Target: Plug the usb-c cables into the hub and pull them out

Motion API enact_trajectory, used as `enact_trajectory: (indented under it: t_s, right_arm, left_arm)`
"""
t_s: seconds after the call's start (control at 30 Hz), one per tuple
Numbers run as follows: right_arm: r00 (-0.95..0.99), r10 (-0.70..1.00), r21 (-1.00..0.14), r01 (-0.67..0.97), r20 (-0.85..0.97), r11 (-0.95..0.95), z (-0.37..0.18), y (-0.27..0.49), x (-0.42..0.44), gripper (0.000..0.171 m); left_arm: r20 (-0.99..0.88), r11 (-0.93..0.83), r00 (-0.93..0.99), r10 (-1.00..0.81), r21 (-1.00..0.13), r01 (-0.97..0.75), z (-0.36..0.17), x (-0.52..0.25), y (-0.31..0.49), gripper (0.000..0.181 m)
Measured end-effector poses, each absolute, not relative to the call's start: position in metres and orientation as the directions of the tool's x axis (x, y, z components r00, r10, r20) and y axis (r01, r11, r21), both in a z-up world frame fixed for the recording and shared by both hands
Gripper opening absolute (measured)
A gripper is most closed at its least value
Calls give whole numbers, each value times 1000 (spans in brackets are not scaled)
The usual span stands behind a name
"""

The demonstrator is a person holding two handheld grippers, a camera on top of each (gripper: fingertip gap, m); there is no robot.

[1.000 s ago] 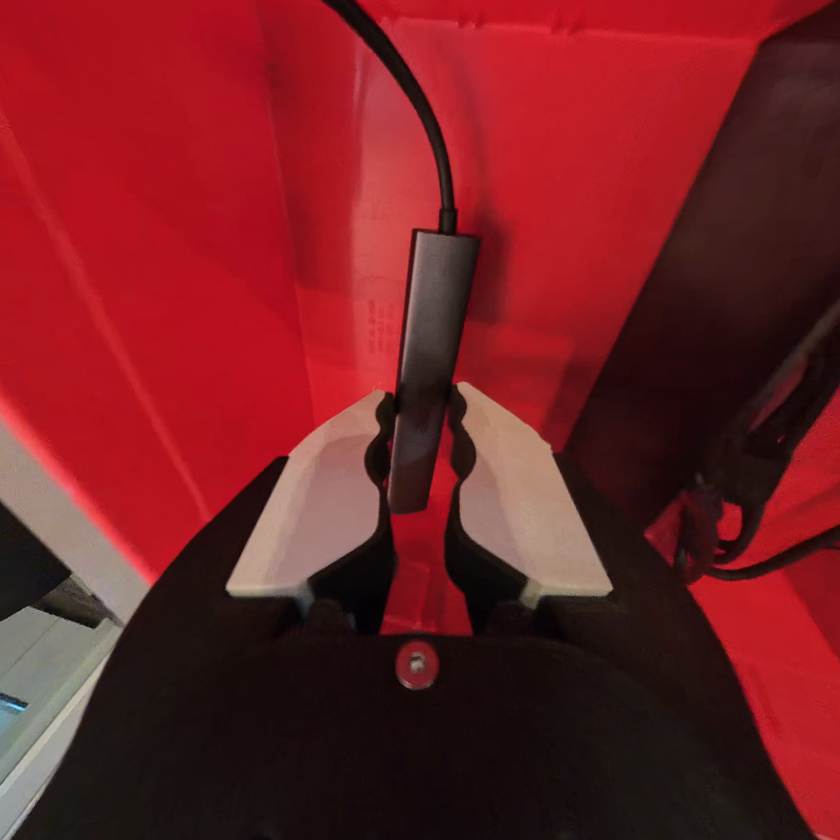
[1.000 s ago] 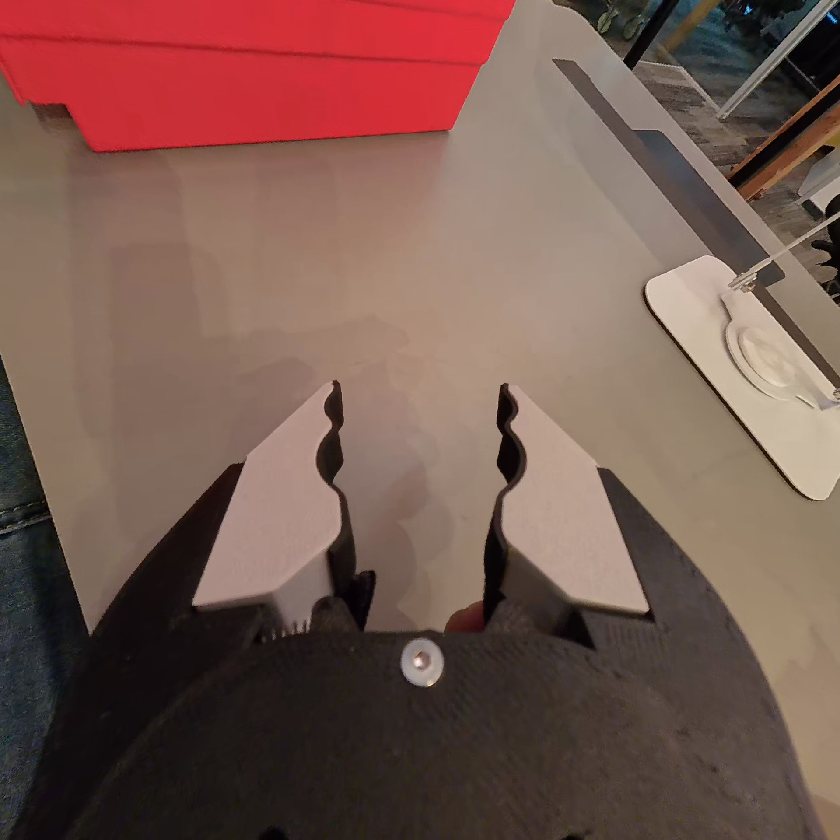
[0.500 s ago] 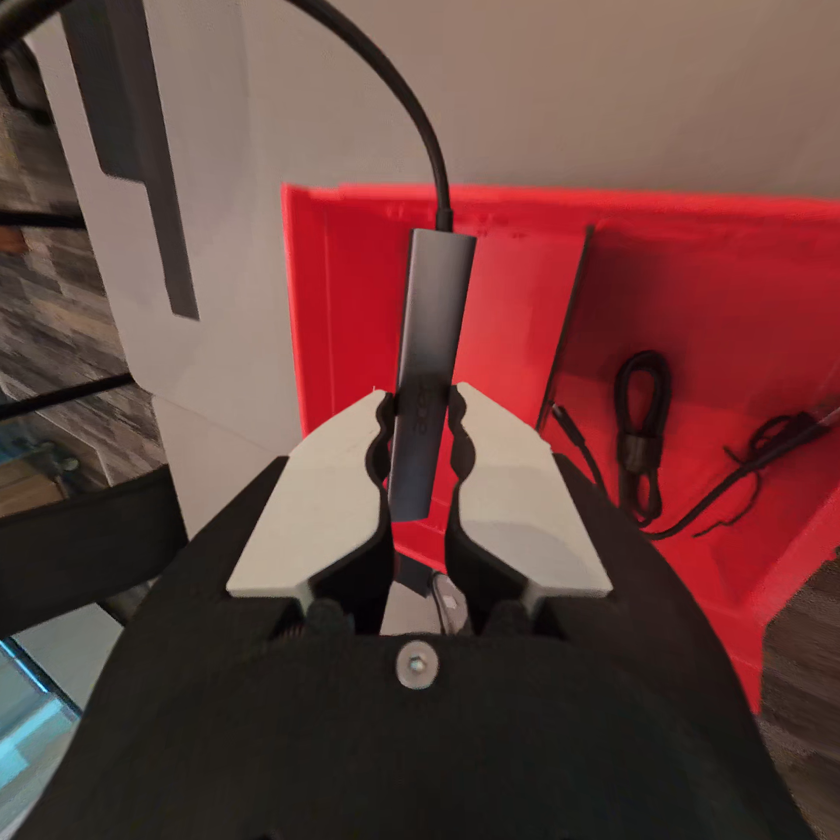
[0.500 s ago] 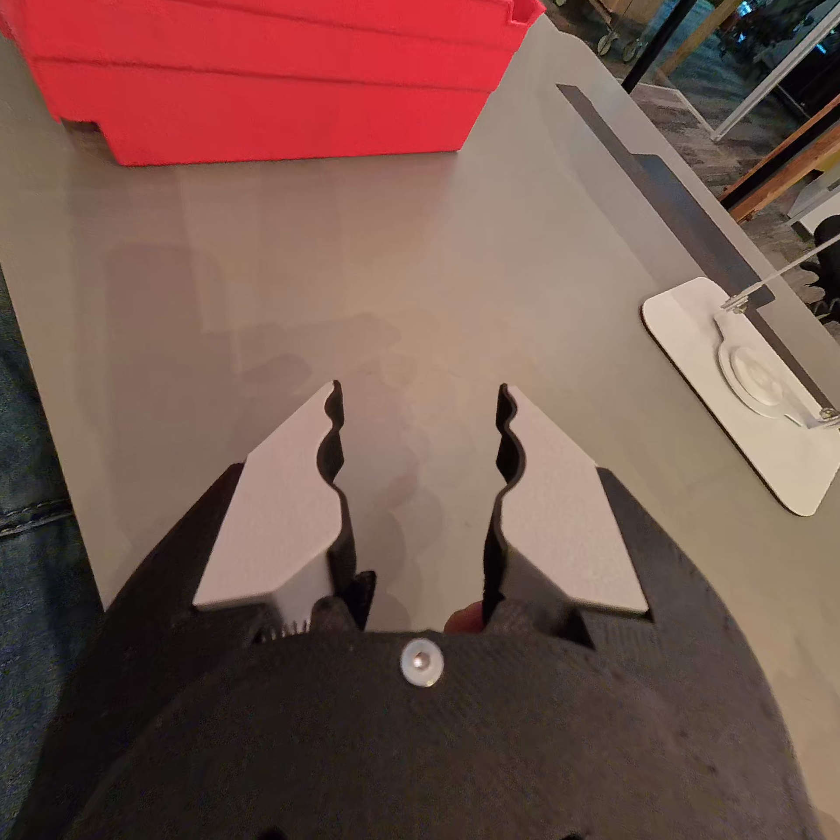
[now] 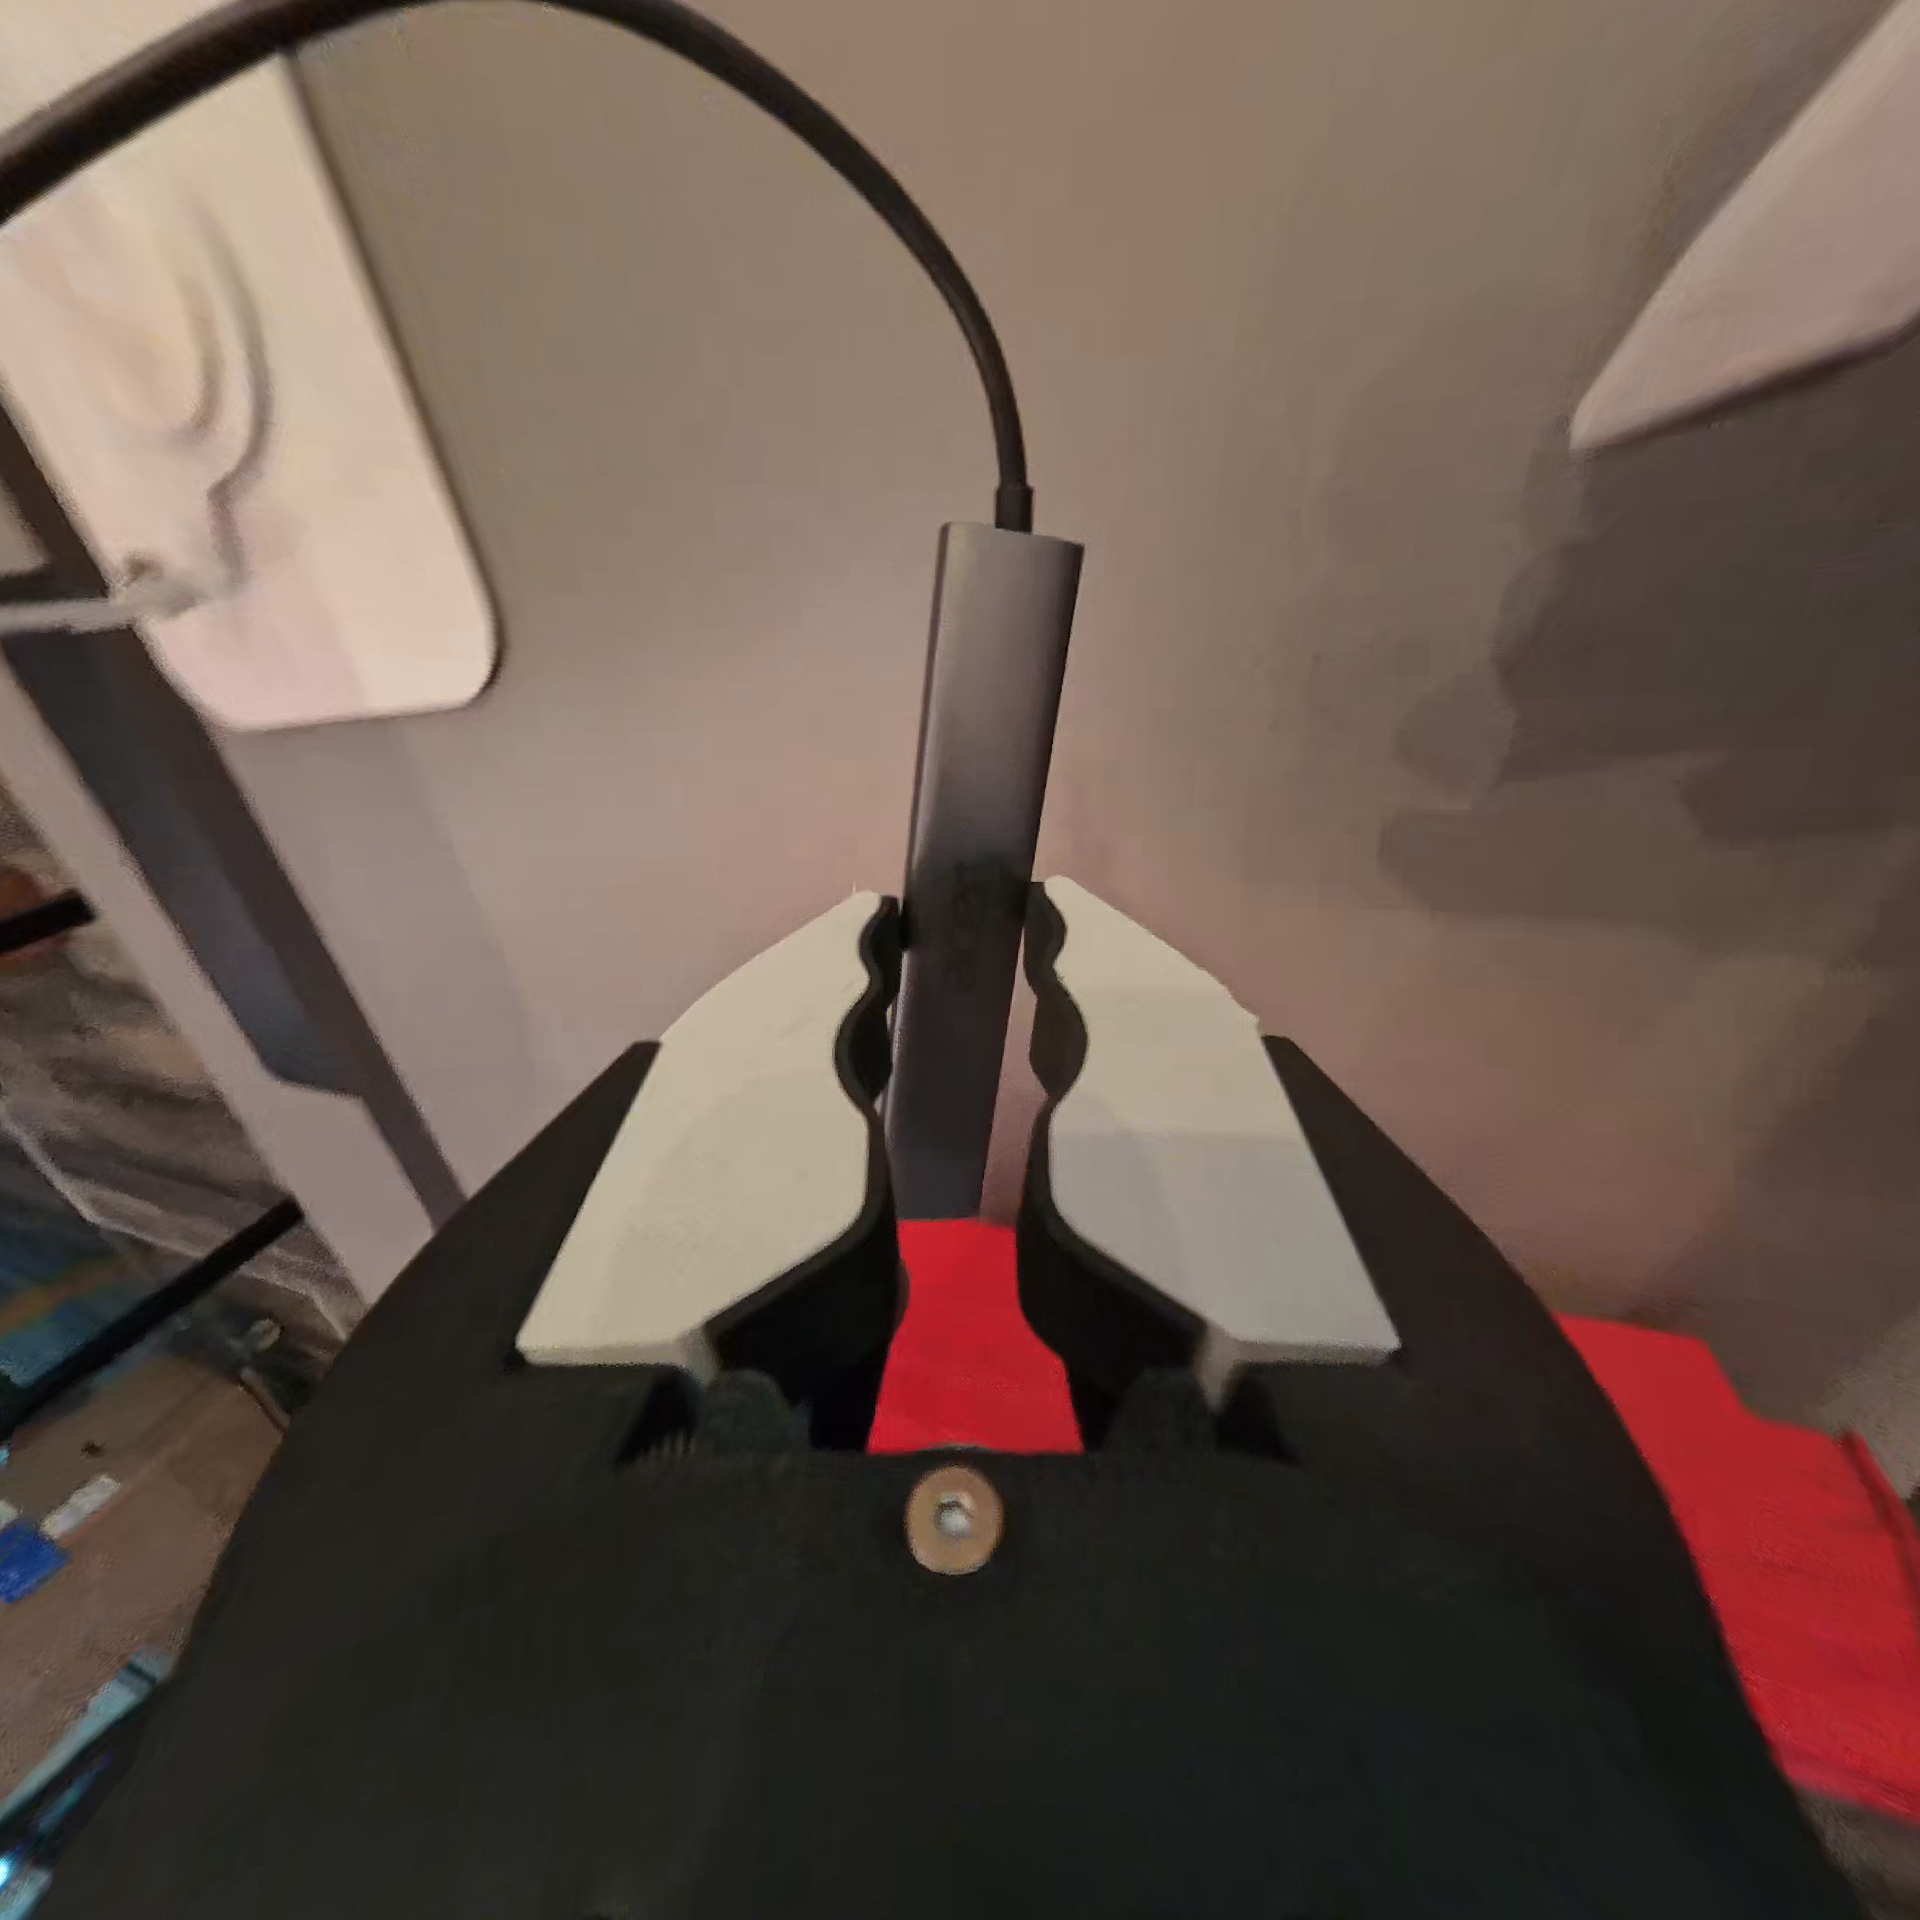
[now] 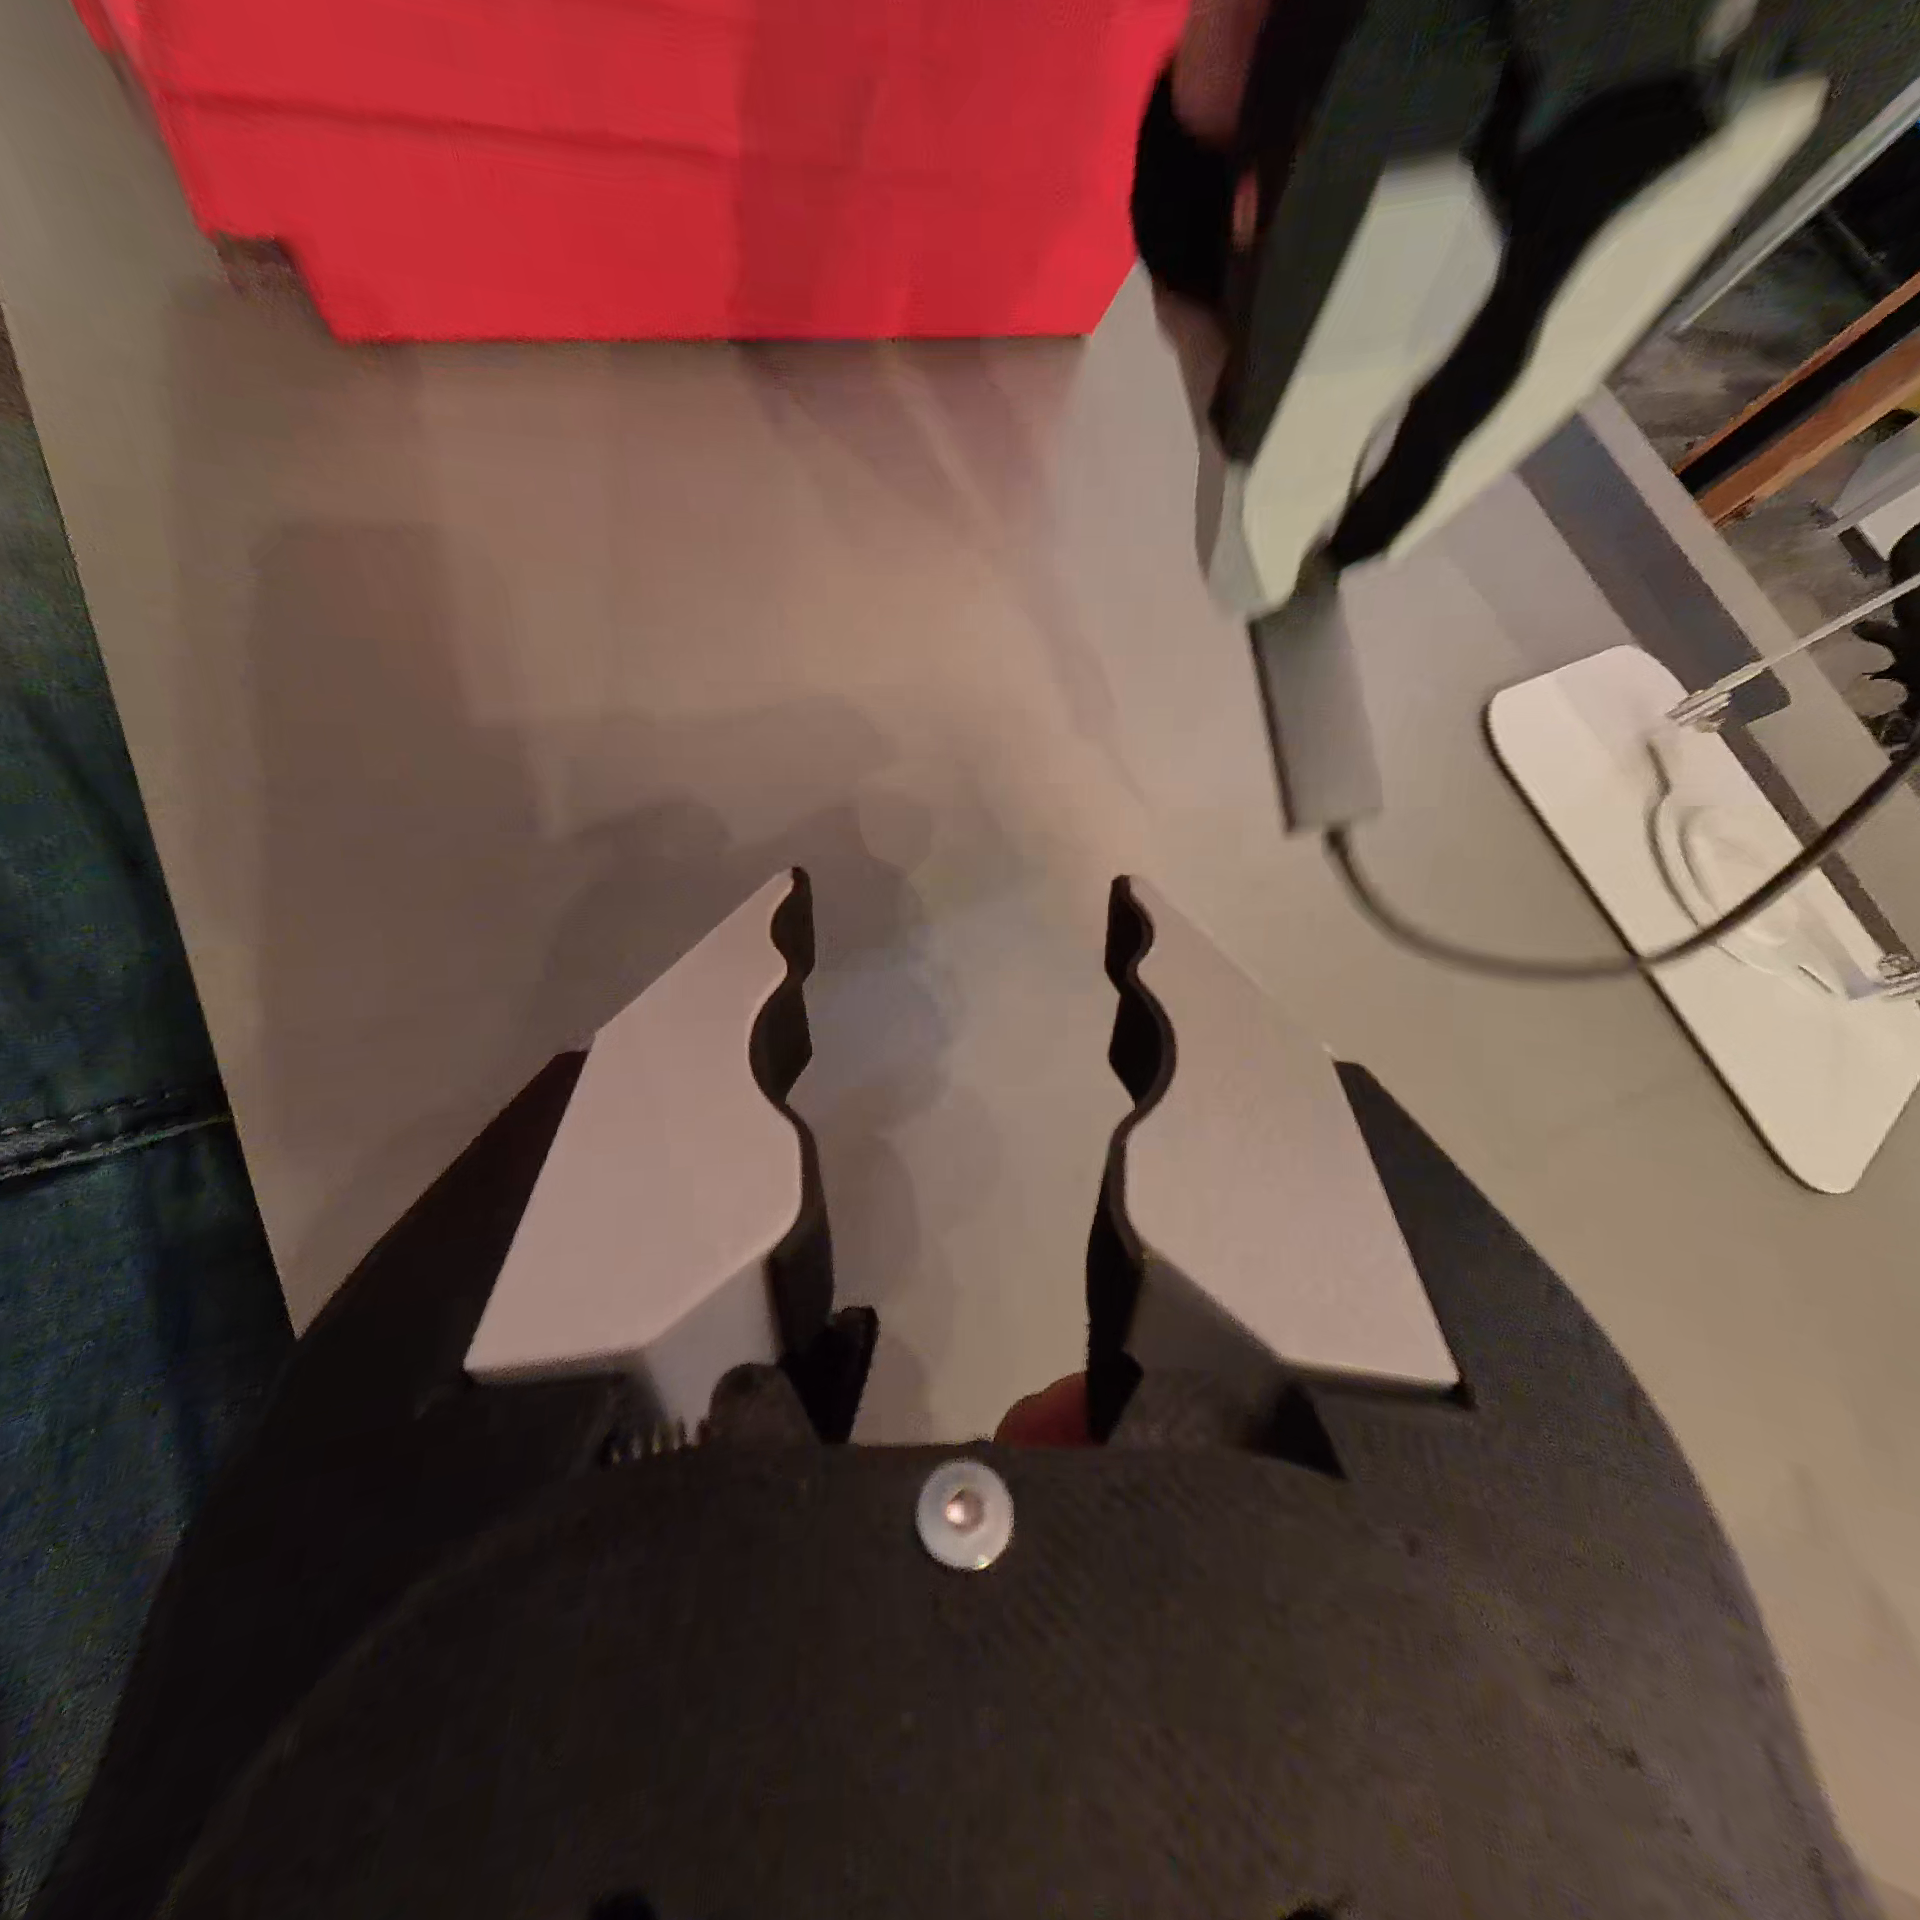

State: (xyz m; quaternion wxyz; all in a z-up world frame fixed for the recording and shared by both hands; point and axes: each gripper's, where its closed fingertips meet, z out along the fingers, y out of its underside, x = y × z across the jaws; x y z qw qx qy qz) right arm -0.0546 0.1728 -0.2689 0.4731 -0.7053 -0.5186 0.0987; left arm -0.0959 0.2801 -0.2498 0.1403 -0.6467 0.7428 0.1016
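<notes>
My left gripper (image 5: 961,899) is shut on a slim dark grey hub (image 5: 987,769), which points away from me above the grey table, its black cable (image 5: 914,239) arching off to the upper left. In the right wrist view the left gripper (image 6: 1351,540) comes in from the upper right with the hub (image 6: 1320,717) sticking out below it and the hub's cable (image 6: 1507,945) trailing right. My right gripper (image 6: 956,883) is open and empty just above the table. No usb-c cables show in either view.
A red bin (image 6: 644,177) stands at the back of the grey table (image 6: 623,623); its corner shows under my left gripper (image 5: 1714,1538). A white stand base (image 6: 1714,935) lies at the right, also blurred in the left wrist view (image 5: 260,468). A person's jeans (image 6: 94,1039) are at the left edge.
My left gripper has lifted the hub out of the red bin and swung it over the bare table, entering the right wrist view. My right gripper has stayed open and drifted slightly.
</notes>
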Motion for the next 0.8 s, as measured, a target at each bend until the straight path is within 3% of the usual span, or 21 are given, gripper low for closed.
enact_trajectory:
  t_s: [0.23,0.47,0.53,0.67,0.8]
  right_arm:
    - [389,855,-745,667,345,-3,-280,165,-60,55]
    - [381,870,-751,660,313,-19,-282,162,-61,56]
    - [380,871,-754,656,310,-18,-280,160,-62,57]
    - [380,877,-766,642,295,-20,-276,158,-64,56]
    - [366,887,-771,637,282,-18,-275,154,-71,56]
  left_arm:
    - [-176,177,-167,-970,-42,-983,-312,-55,270,22]
    - [-232,94,-49,-971,-186,-978,-266,-64,276,42]
    - [-293,88,-17,-956,-230,-969,-229,-85,272,39]
    - [-459,14,84,-884,-206,-978,-162,-175,255,41]
    - [-432,-203,262,-863,-180,-963,-163,-277,213,51]
